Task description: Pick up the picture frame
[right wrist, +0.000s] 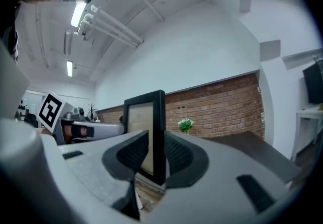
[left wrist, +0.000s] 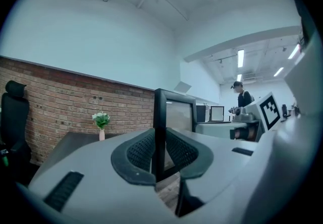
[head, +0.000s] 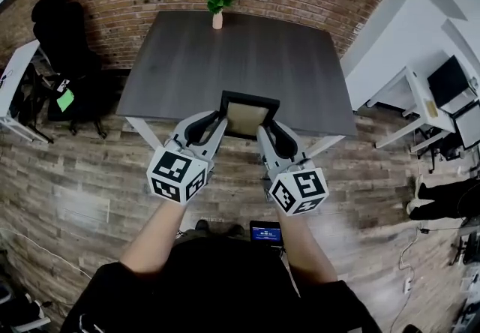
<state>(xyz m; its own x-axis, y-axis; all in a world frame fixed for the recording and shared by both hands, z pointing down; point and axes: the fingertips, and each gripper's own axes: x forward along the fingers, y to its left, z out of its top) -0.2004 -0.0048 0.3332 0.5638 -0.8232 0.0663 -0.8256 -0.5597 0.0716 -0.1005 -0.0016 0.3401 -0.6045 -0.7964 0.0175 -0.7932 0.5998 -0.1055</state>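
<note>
A black rectangular picture frame with a beige panel (head: pixel 246 118) is being held upright at the near edge of the dark grey rectangular counter (head: pixel 225 54). It is seemingly just clear of the counter, as wooden floor is showing beneath it. The left gripper (head: pixel 216 123) is being pressed shut on the frame's left side bar, the right gripper (head: pixel 268 135) on its right side bar. The frame is being carried squarely between the two, long axis vertical, neither hand nearer. Any further lift is judged to depend on both clamps rising together.
</note>
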